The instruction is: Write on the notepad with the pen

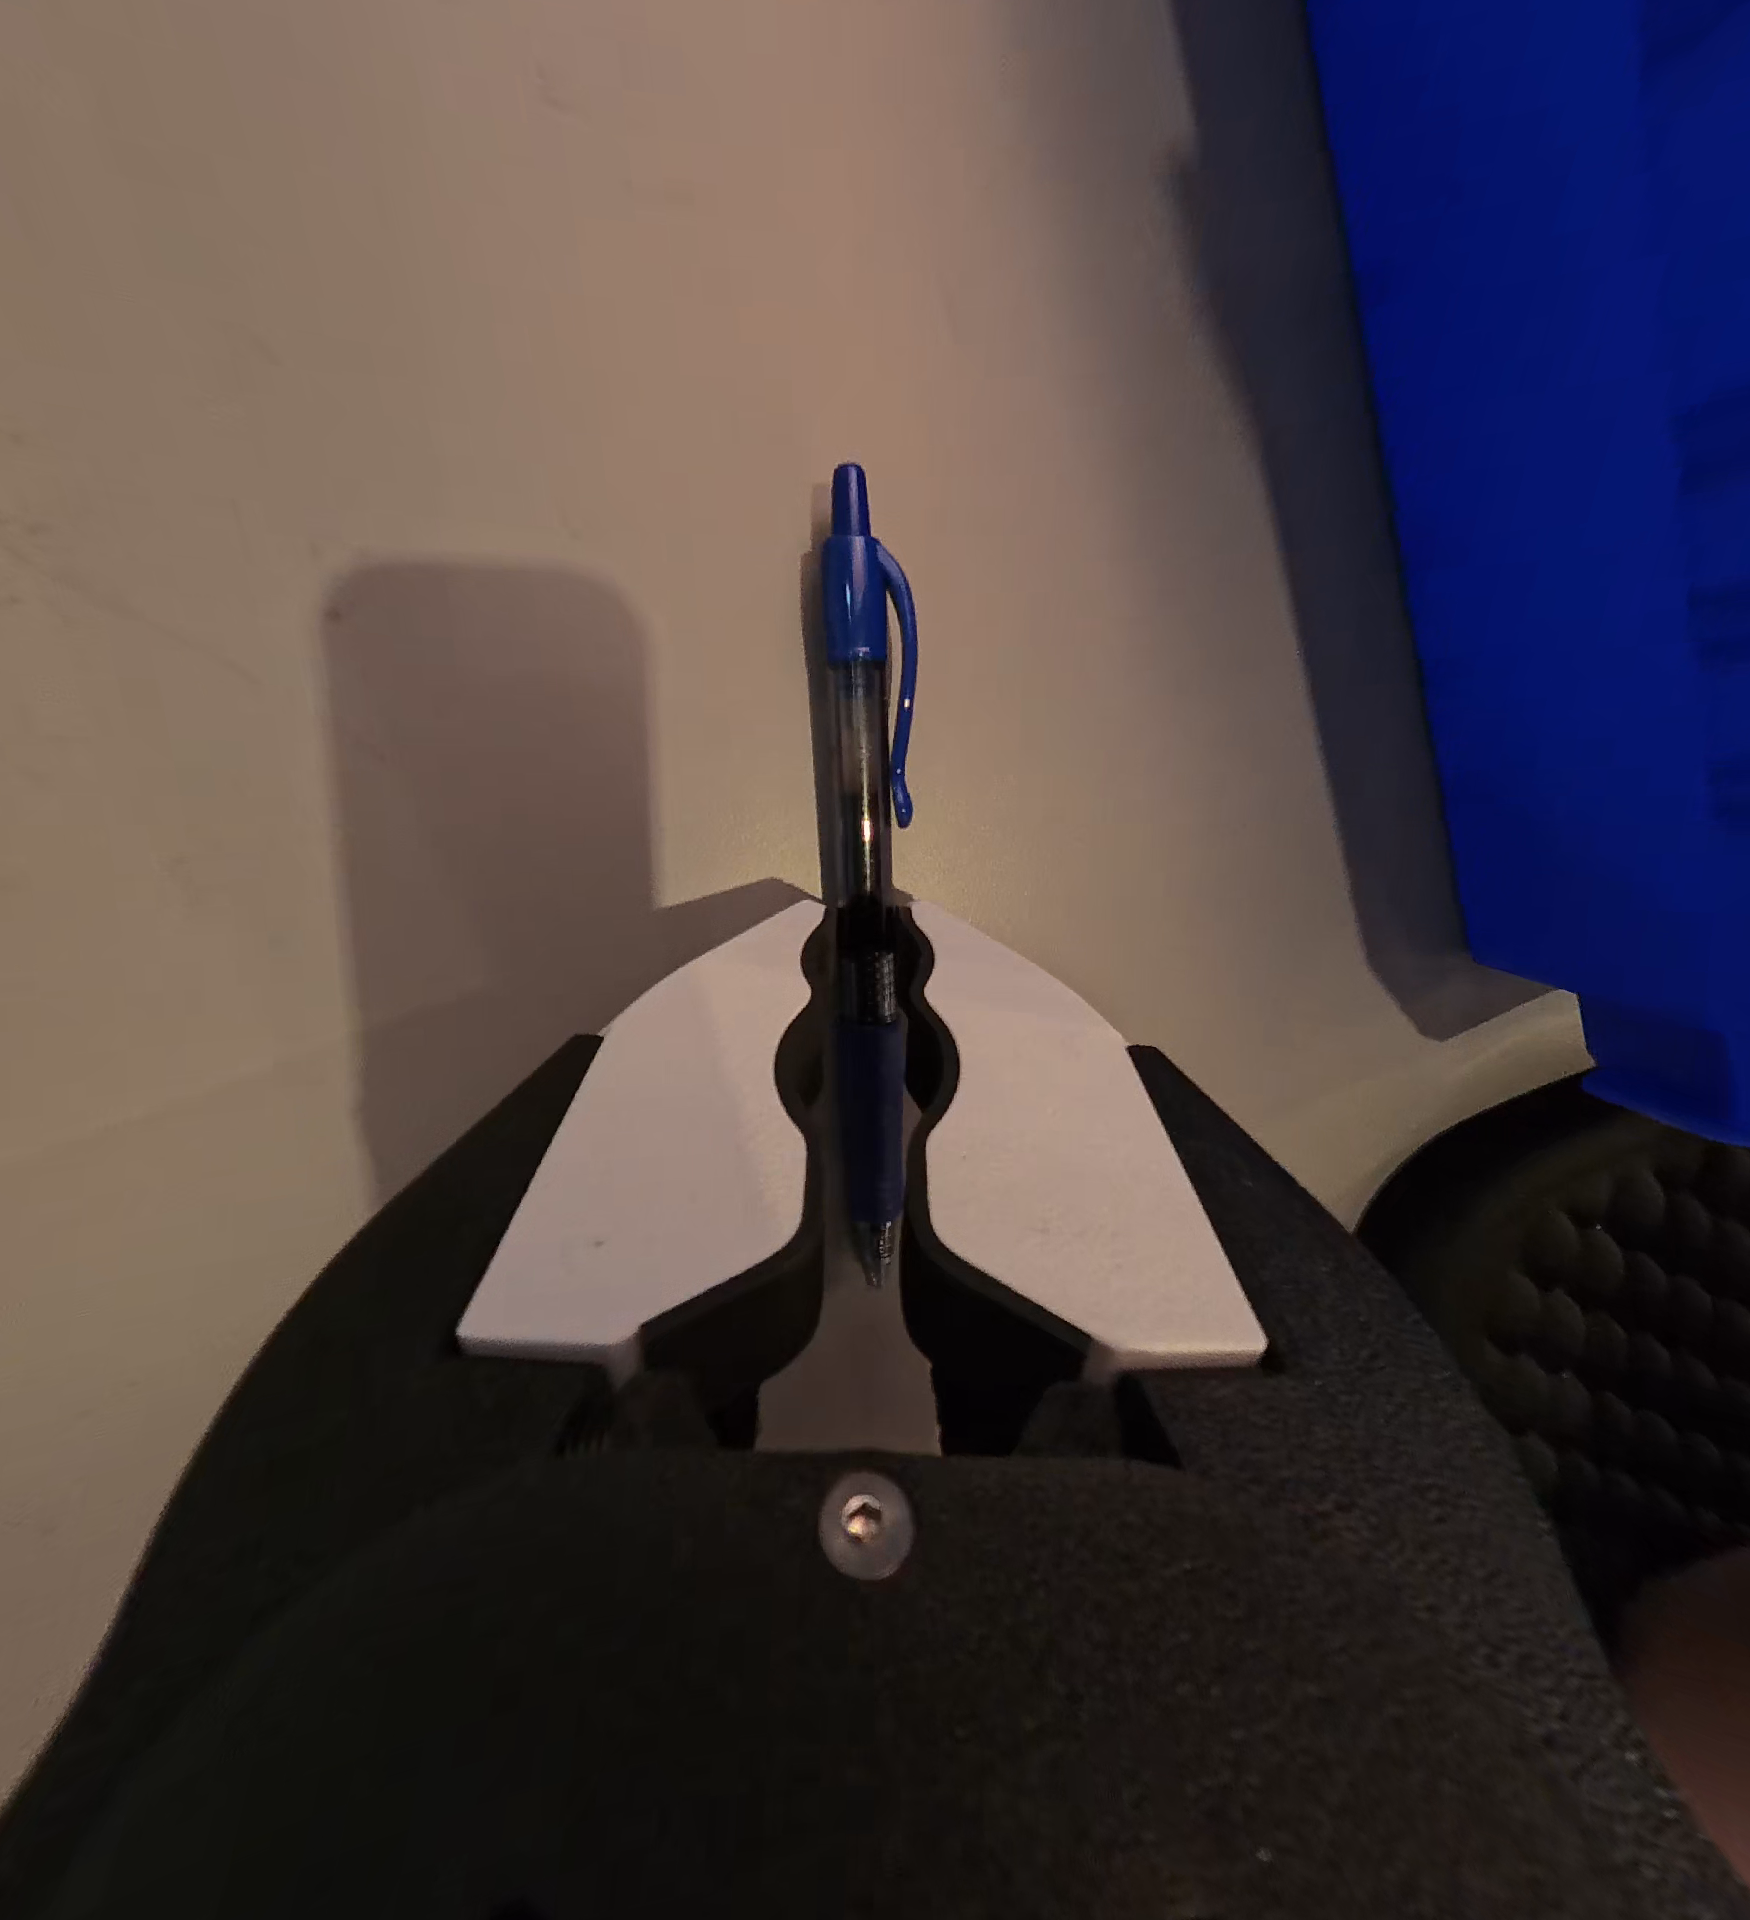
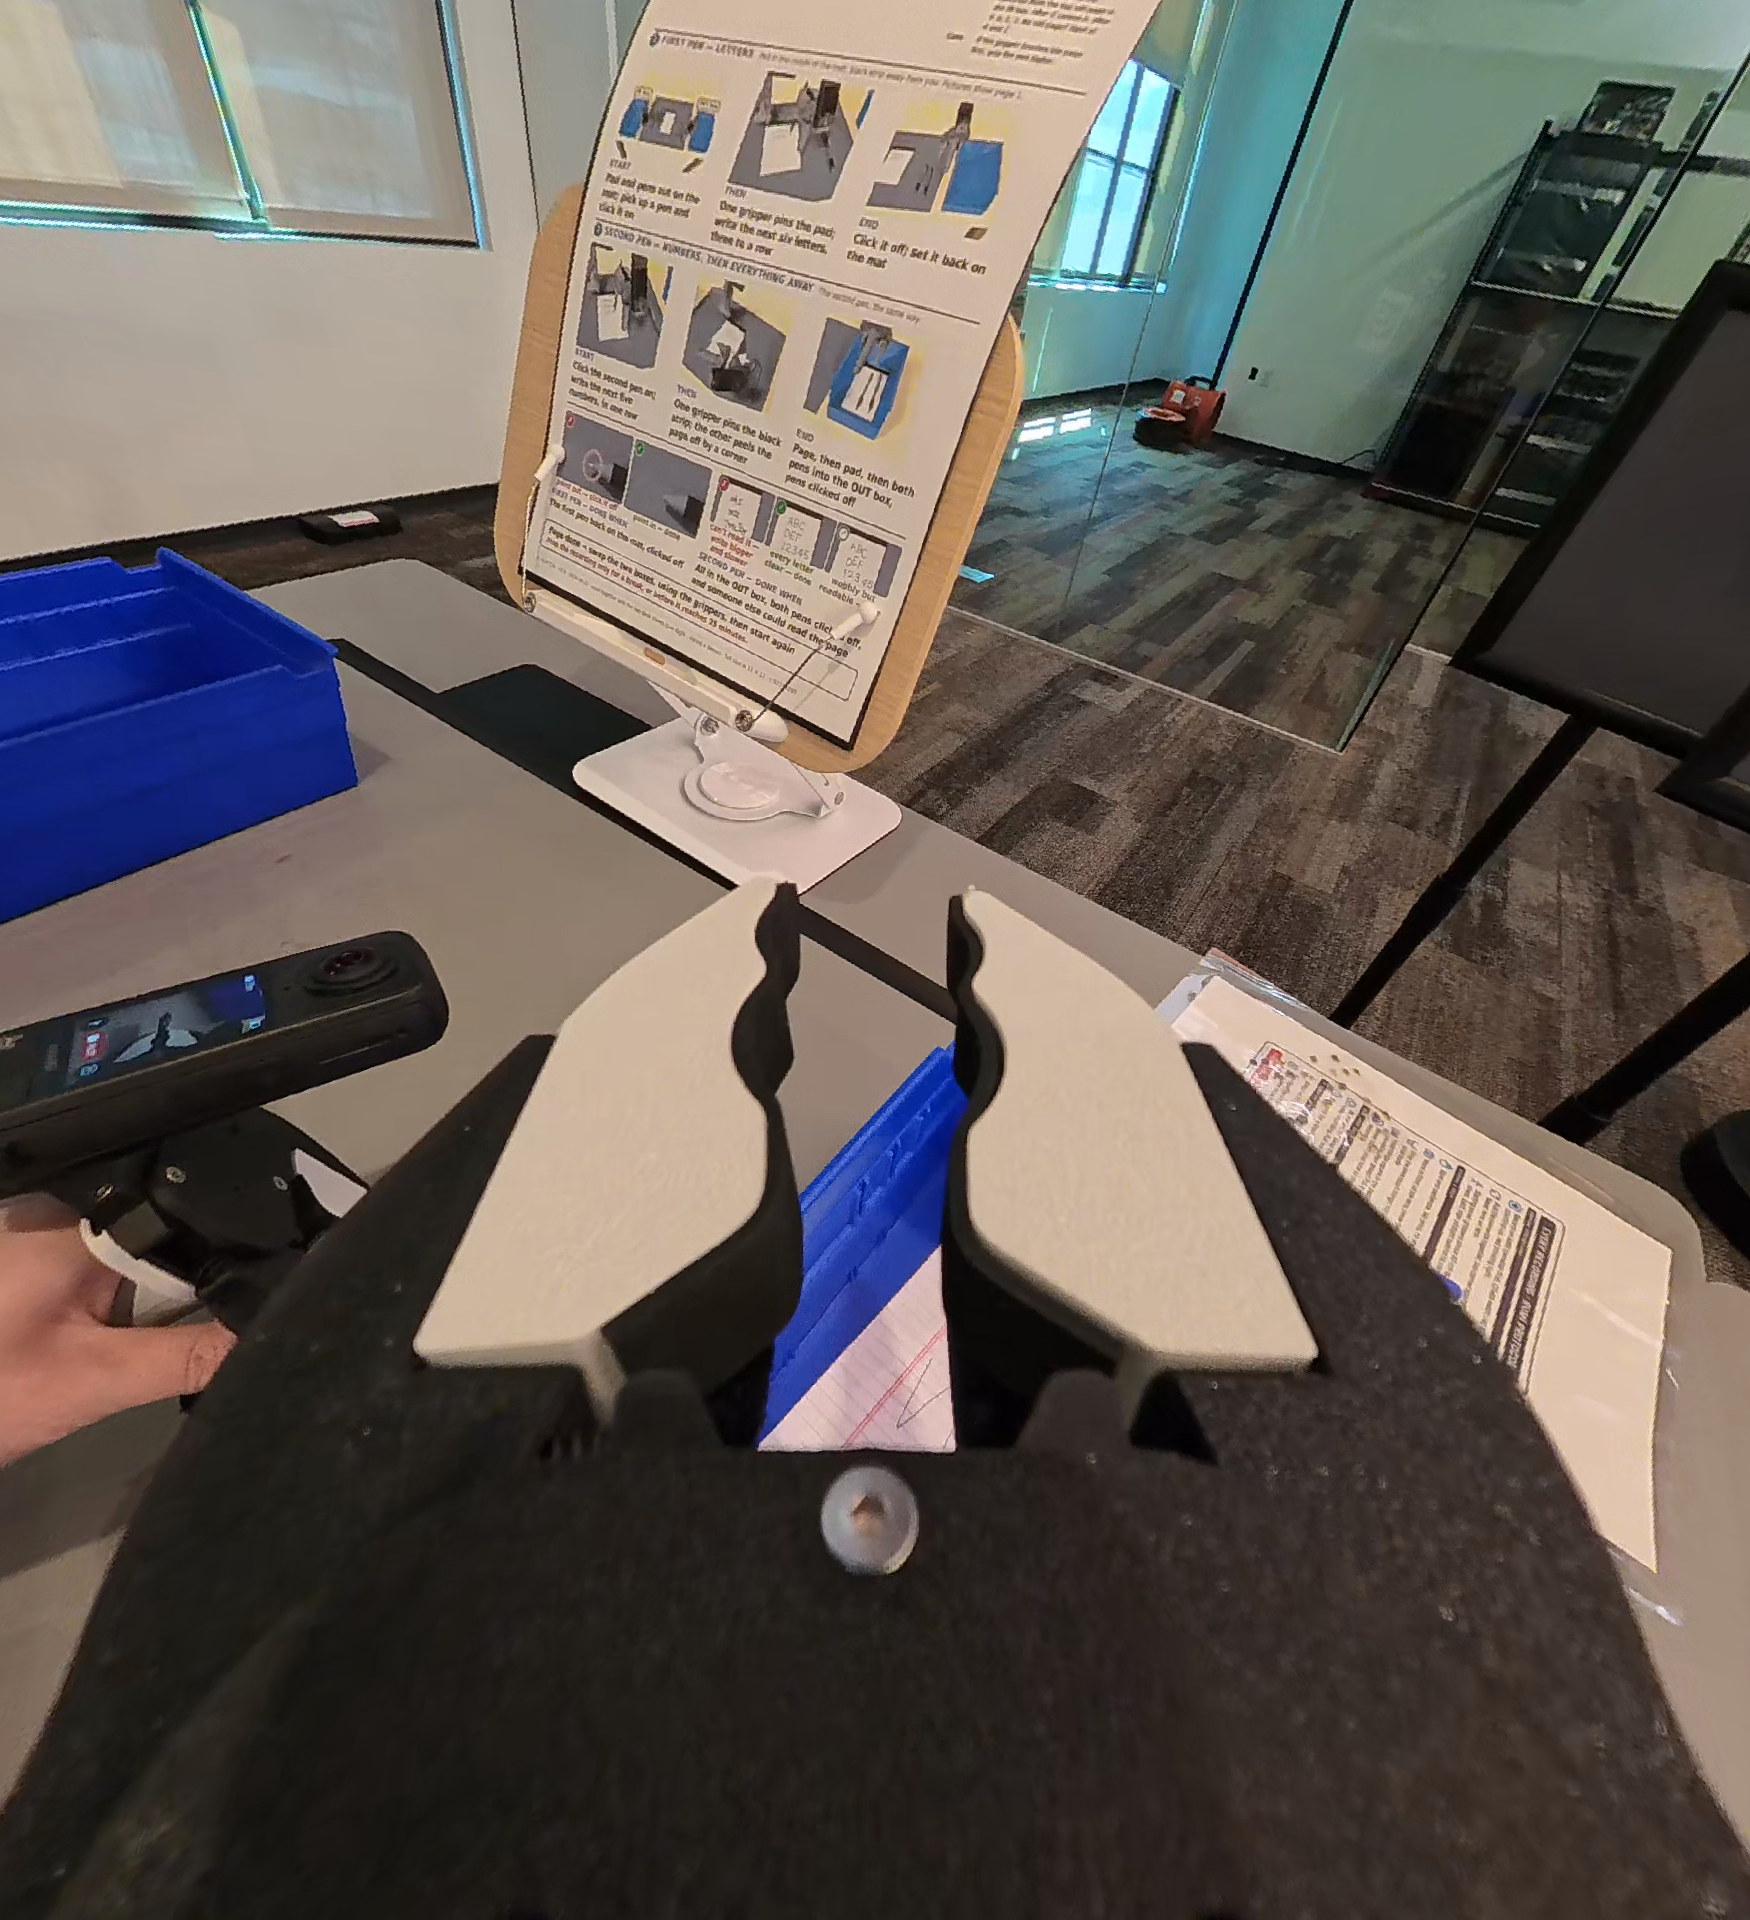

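In the left wrist view my left gripper (image 1: 866, 904) is shut on a blue click pen (image 1: 860, 727). The pen lies along the fingers, with its tip toward the camera and its clicker end sticking out past the fingertips over the pale table. My right gripper (image 2: 871, 894) is open and empty. Between its fingers I see a sheet of lined paper (image 2: 881, 1371) with red marks, lying in a blue box (image 2: 881, 1143). The left gripper's body and camera (image 2: 185, 1039) show at the left of the right wrist view, held by a hand (image 2: 19, 1340).
A second blue box (image 2: 123, 707) stands at the table's back left and also shows in the left wrist view (image 1: 1577, 520). An instruction sheet on a stand (image 2: 746, 416) is at the back edge. A laminated sheet (image 2: 1422, 1226) lies at the right. A black mat (image 1: 1598, 1299) is beside the left gripper. Left tips to right tips: about 30 centimetres.
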`<state>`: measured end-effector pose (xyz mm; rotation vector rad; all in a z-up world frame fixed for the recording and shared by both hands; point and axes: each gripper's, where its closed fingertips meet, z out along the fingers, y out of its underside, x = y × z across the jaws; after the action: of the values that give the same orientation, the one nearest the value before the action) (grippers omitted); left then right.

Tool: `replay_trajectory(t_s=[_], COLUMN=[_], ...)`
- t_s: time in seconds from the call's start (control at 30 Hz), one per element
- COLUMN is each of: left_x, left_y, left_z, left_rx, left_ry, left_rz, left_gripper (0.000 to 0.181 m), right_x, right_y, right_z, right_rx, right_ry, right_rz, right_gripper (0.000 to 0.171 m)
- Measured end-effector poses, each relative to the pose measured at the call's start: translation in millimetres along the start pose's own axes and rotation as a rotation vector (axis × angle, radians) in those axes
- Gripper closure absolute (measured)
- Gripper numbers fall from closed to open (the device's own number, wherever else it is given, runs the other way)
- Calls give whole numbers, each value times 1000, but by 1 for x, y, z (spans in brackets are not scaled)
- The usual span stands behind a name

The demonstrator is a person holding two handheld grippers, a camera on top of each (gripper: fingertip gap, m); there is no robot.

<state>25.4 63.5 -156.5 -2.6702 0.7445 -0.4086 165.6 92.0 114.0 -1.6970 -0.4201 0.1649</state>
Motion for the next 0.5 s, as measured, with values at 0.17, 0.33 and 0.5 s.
replay_trajectory(t_s=[0.17, 0.33, 0.5], left_x=[4, 2, -16], left_y=[-1, -9, -50], left_z=[0, -7, -78], left_rx=[7, 46, 329], left_ry=[46, 44, -25], left_rz=[-14, -7, 75], left_gripper=[163, 126, 126], right_x=[5, 7, 7], right_y=[2, 6, 7], right_z=[-2, -2, -3], right_rx=[2, -18, -31], right_ry=[9, 19, 35], right_rz=[13, 12, -2], right_gripper=[145, 145, 145])
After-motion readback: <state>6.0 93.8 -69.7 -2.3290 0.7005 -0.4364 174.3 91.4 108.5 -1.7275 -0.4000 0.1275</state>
